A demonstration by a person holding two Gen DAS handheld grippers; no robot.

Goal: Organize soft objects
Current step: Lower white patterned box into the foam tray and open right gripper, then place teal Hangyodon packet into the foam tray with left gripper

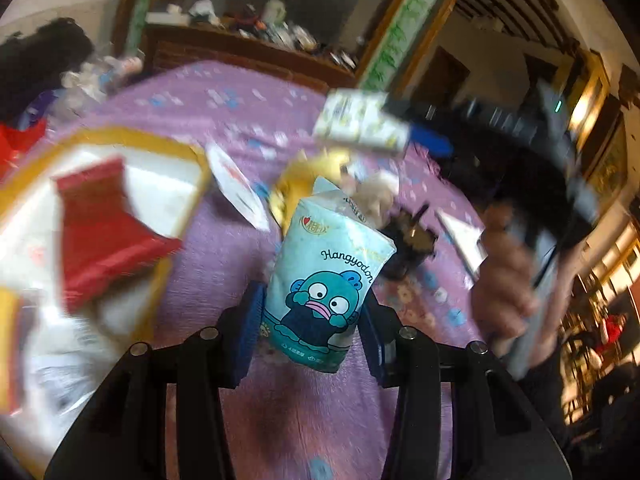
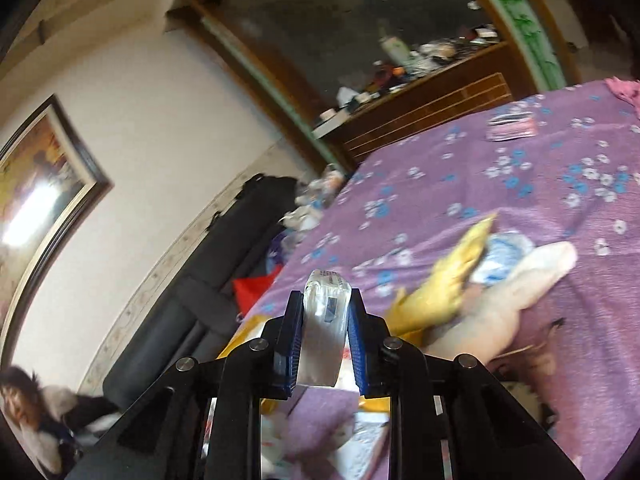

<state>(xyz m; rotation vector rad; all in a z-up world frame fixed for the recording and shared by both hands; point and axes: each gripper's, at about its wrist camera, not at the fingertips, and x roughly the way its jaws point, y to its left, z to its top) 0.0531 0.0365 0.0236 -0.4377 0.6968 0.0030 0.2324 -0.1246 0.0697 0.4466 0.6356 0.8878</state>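
Tissue pack [image 1: 320, 280] clamped upright in left gripper [image 1: 312, 332] above purple bedspread [image 1: 208, 248]; clear-wrapped pack [image 2: 325, 320] pinched by right gripper [image 2: 325, 340].

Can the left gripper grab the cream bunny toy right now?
Probably not yet. The left gripper is already shut on the blue tissue pack, so its jaws are full. The bunny toy lies uncovered on the purple bedspread.

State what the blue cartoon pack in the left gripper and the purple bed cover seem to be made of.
Blue cartoon pack: thin printed plastic film, slightly glossy, crinkled where the left gripper squeezes it; probably soft tissues inside. Purple bed cover: woven or fleecy fabric, matte, with a printed flower pattern.
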